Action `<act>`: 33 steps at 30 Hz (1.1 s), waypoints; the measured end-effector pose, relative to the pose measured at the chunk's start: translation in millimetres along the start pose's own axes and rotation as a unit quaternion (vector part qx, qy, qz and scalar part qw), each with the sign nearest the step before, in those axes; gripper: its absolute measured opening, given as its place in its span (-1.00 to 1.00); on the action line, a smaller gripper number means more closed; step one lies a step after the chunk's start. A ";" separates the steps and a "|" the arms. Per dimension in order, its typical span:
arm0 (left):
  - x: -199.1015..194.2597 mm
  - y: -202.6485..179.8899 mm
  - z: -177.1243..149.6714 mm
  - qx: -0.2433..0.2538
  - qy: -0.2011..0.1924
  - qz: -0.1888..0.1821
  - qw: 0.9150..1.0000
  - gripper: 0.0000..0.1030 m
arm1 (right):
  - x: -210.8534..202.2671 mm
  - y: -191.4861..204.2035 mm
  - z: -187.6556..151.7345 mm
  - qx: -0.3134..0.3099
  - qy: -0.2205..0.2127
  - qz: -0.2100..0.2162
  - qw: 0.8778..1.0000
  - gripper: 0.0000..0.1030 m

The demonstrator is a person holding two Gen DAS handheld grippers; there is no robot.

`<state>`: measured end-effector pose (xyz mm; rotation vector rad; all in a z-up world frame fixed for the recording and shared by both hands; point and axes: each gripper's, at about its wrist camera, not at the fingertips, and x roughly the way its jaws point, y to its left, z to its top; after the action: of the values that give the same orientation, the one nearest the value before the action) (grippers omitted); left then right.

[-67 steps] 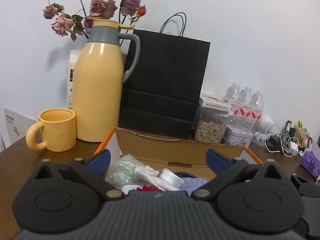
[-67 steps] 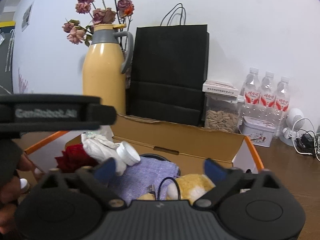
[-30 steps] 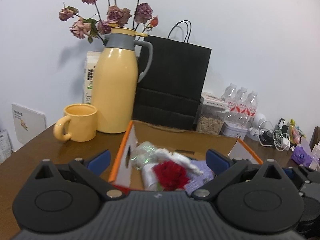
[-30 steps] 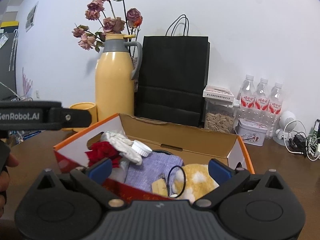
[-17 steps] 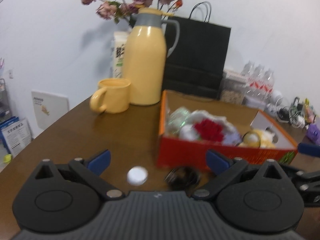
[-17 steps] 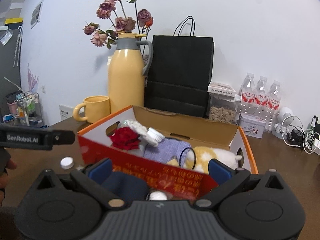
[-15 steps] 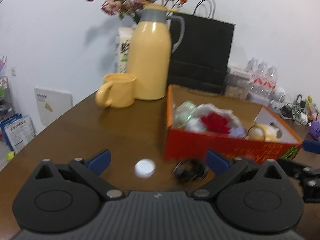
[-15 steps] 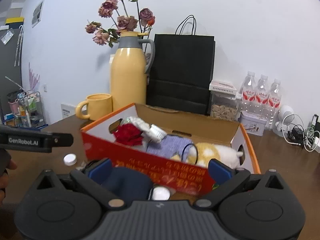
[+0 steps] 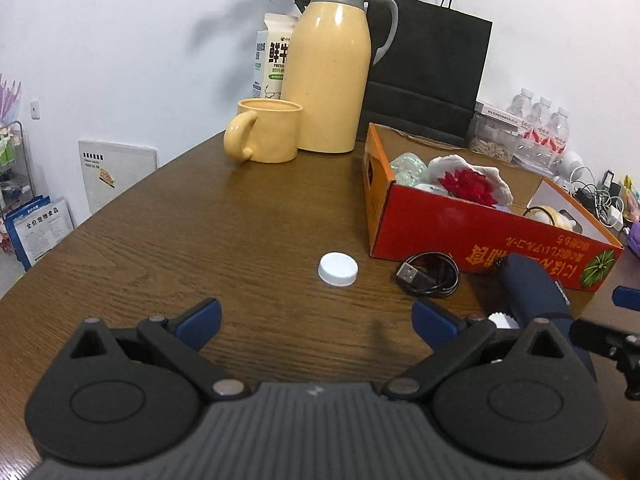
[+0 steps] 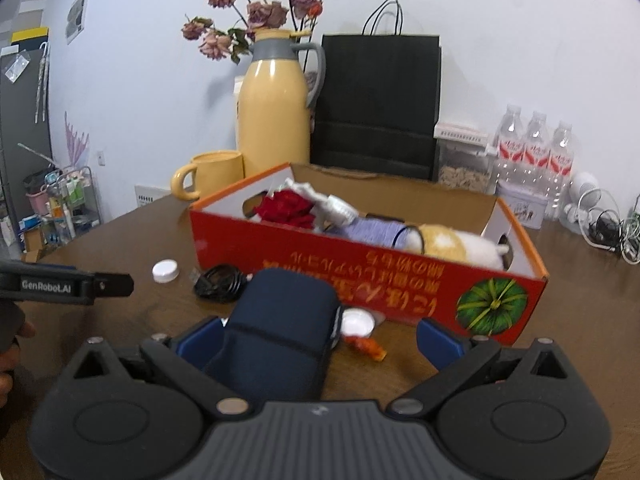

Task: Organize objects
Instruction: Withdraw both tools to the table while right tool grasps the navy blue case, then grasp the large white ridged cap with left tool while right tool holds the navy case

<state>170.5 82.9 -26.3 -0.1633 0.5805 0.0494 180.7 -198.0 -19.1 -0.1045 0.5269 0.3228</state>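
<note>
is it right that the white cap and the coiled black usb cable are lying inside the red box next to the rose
Not quite. The white cap and coiled black USB cable lie on the wooden table outside the red box, in front of it. The left wrist view shows it. The rose is inside.

White cap (image 9: pixel 338 269) and coiled black cable (image 9: pixel 429 275) — beside red box (image 9: pixel 472 228).

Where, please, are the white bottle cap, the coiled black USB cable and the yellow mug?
white bottle cap (image 9: pixel 338 269), left wrist view, centre of its top.
coiled black USB cable (image 9: pixel 430 278), left wrist view, on the coil.
yellow mug (image 9: pixel 272 132), left wrist view, outer wall.
</note>
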 end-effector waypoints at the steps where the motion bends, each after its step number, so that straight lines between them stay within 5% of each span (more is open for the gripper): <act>1: 0.1 -0.7 -0.4 0.001 0.000 -0.002 1.000 1.00 | 1.4 1.0 -1.2 0.000 0.003 0.001 1.000 1.00; 12: 2.6 -3.1 -5.9 0.007 0.002 -0.016 1.000 1.00 | 10.2 11.5 -1.5 -0.001 0.015 0.022 1.000 0.95; 24: 4.2 -0.2 -6.5 -0.006 0.005 -0.022 1.000 1.00 | 44.7 10.9 3.8 0.049 0.059 0.043 0.996 0.52; 33: 4.1 -0.4 -7.3 -0.004 0.004 -0.019 1.000 1.00 | 46.7 12.7 0.4 0.048 0.045 0.047 0.997 0.43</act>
<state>169.9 81.2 -34.5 -0.1829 0.5842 0.0150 214.8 -173.2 -42.7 -0.0016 0.6367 0.3859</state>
